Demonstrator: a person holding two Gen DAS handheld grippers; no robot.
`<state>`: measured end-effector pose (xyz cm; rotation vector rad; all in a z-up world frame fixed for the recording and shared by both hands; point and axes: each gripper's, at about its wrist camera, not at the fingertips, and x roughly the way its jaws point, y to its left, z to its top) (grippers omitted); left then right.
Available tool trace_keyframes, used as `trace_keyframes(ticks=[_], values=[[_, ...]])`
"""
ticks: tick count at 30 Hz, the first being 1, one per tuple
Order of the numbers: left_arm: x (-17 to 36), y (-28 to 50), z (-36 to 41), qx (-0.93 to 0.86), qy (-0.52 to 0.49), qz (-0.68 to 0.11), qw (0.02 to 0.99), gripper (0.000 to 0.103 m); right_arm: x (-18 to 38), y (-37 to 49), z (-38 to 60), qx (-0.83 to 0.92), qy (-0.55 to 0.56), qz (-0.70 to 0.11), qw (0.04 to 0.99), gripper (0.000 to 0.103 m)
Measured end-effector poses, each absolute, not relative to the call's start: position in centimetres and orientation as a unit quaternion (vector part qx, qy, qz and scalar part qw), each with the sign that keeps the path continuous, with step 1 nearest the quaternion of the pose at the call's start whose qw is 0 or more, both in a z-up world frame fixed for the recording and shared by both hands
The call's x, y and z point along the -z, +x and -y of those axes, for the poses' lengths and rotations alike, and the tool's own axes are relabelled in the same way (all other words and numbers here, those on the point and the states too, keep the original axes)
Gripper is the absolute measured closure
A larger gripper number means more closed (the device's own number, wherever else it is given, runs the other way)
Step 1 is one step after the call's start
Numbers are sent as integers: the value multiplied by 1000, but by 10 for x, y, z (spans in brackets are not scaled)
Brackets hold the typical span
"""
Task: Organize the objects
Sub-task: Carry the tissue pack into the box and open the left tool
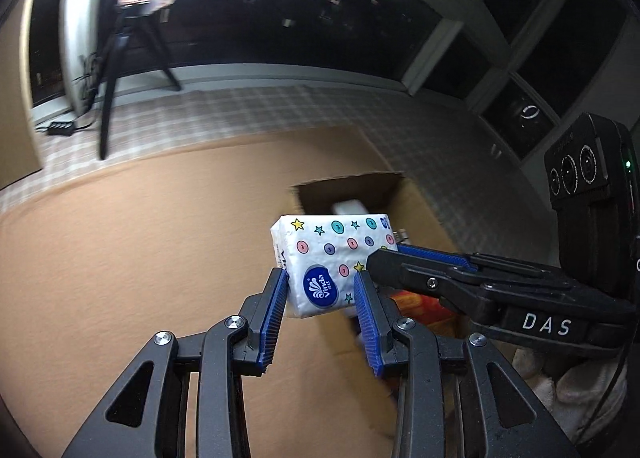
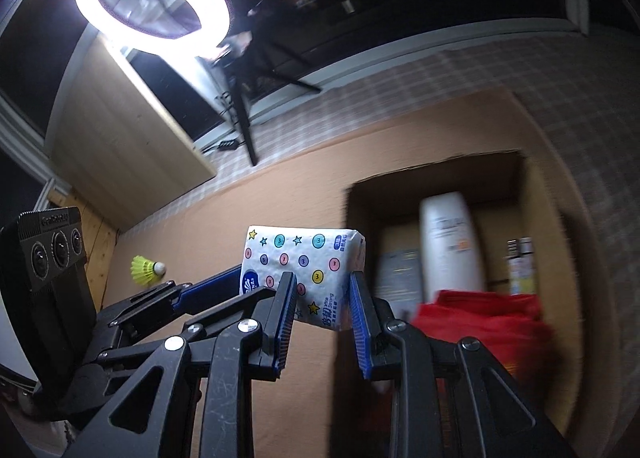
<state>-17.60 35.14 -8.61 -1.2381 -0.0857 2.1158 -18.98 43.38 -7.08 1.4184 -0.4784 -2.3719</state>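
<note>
A white Vinda tissue pack point(image 1: 332, 258) with coloured dots and stars is held in the air between both grippers. My left gripper point(image 1: 322, 278) is shut on its near end. My right gripper point(image 2: 323, 281) is shut on its other end; the pack point(image 2: 300, 258) fills the middle of the right wrist view. The right gripper also shows in the left wrist view point(image 1: 424, 262) from the right. An open cardboard box point(image 2: 536, 197) stands just beyond the pack, holding a white bottle point(image 2: 448, 242) and a red bag point(image 2: 488, 322).
A yellow shuttlecock point(image 2: 146, 269) lies on the orange tabletop point(image 1: 140, 250) at the left. A ring light point(image 2: 152, 1) on a tripod point(image 1: 112, 69) stands at the back, by a dark window. A checked cloth point(image 1: 240, 109) covers the far edge.
</note>
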Motion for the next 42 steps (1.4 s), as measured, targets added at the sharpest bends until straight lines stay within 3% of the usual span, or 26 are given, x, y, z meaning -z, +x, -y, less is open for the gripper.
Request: trace_keyframes(ticks=[15, 17, 18, 19, 20, 21, 42], values=[[89, -178, -433, -802, -471, 3, 367, 66, 73, -192, -495, 844, 490, 169, 135, 77], [88, -179, -437, -802, -469, 3, 370, 53, 70, -192, -501, 850, 482, 170, 129, 73], [89, -180, -438, -803, -470, 5, 367, 37, 69, -193, -502, 852, 481, 167, 122, 60], [88, -180, -437, -805, -468, 7, 365, 31, 68, -193, -505, 854, 481, 163, 111, 54], [88, -180, -435, -807, -465, 9, 363, 31, 68, -193, -507, 856, 481, 162, 104, 45], [88, -182, -433, -807, -467, 8, 361, 31, 68, -192, -508, 856, 480, 163, 102, 45], [80, -172, -292, -840, -466, 25, 276, 31, 64, -181, -423, 861, 455, 144, 173, 42]])
